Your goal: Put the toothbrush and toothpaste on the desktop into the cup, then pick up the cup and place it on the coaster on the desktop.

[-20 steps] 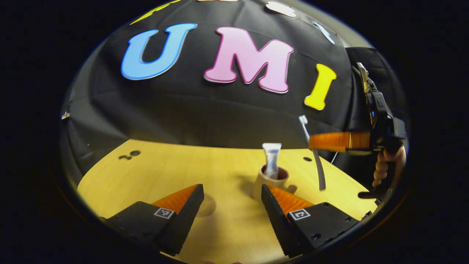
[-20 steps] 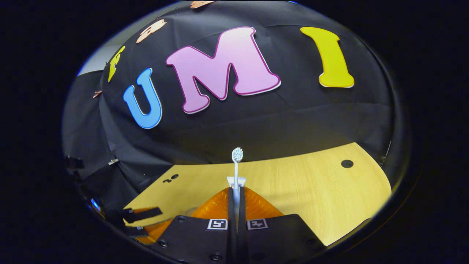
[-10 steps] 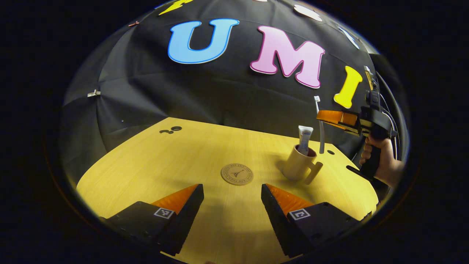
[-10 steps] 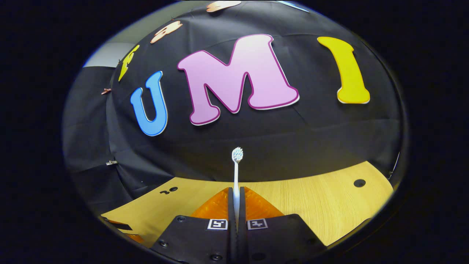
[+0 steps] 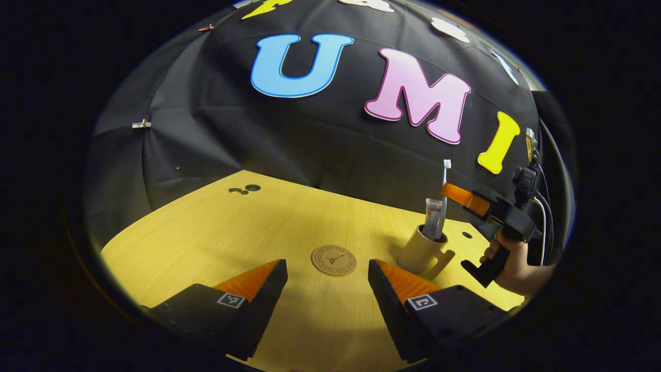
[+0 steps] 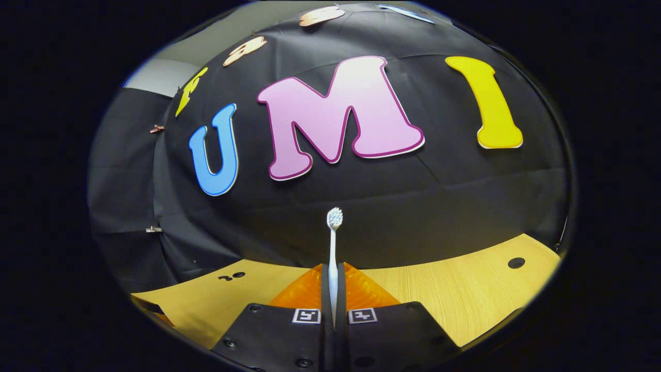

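Left gripper view: cup (image 5: 422, 252) holds toothpaste (image 5: 433, 219); toothbrush (image 5: 444, 199) tip seemingly inside, clamped by right hand-held gripper (image 5: 448, 190). Coaster (image 5: 333, 260) left of cup. Left hand-held gripper (image 5: 327, 289) wide apart, empty.

The desktop (image 5: 248, 232) is yellow wood with fine grain. The coaster (image 5: 333, 260) is tan cork with a dark printed ring and emblem. The cup (image 5: 421, 252) is plain beige — the toothpaste (image 5: 433, 219) white with coloured print, the toothbrush (image 6: 333, 243) white throughout.
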### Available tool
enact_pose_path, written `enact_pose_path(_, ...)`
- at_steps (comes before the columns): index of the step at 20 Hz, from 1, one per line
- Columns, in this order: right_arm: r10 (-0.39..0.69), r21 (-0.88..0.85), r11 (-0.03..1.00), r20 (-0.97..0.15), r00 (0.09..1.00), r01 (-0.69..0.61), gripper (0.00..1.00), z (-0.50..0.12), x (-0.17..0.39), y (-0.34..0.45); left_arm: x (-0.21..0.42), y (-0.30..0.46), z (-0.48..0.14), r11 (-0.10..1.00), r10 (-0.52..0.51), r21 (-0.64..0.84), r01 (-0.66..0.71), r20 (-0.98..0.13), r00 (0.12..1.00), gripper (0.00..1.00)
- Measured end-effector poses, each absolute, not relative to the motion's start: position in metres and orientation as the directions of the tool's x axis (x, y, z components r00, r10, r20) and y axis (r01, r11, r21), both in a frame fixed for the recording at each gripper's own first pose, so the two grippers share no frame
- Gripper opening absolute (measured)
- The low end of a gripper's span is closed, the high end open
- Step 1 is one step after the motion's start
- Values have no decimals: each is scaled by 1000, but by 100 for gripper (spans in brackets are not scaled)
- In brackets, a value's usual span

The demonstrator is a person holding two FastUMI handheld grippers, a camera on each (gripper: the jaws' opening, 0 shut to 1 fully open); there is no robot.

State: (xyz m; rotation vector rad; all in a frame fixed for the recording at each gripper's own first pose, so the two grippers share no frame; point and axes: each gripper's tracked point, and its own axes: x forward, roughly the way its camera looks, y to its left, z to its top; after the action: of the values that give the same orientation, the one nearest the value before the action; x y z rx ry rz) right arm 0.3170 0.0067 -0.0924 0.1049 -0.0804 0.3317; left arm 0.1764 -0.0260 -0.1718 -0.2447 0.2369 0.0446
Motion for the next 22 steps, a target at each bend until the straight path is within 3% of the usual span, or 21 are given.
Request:
enact_pose_path(11,303,102,945,86,949,-310,10,-111,302,2,176,-33,-180,976,-9,-212,-48,-263,965,98)
enact_pose_path(13,321,121,936,81,943,-329,20,-108,292,4,175,-33,-176,978,-3,-200,-51,-258,966,98)
enact_pose_path(14,320,128,937,68,945,-326,43,-108,286,1,174,-33,-171,978,-1,-203,-51,-250,968,98)
enact_pose_path(15,324,128,936,54,945,-328,53,-108,280,0,173,-35,-166,976,-4,-212,-49,-243,970,98)
enact_pose_path(16,314,117,941,39,949,-317,79,-108,275,-2,172,-37,-162,974,-12,-224,-42,-235,972,98)
enact_pose_path(20,268,91,960,-42,963,-263,96,-108,259,-14,169,-39,-151,971,-34,-239,-18,-209,977,98)
enact_pose_path(21,262,89,963,-72,962,-255,96,-110,255,-15,167,-42,-147,970,-50,-241,1,-198,979,98)
enact_pose_path(22,253,91,965,-97,963,-244,90,-110,253,-15,166,-44,-144,972,-68,-236,20,-196,978,98)
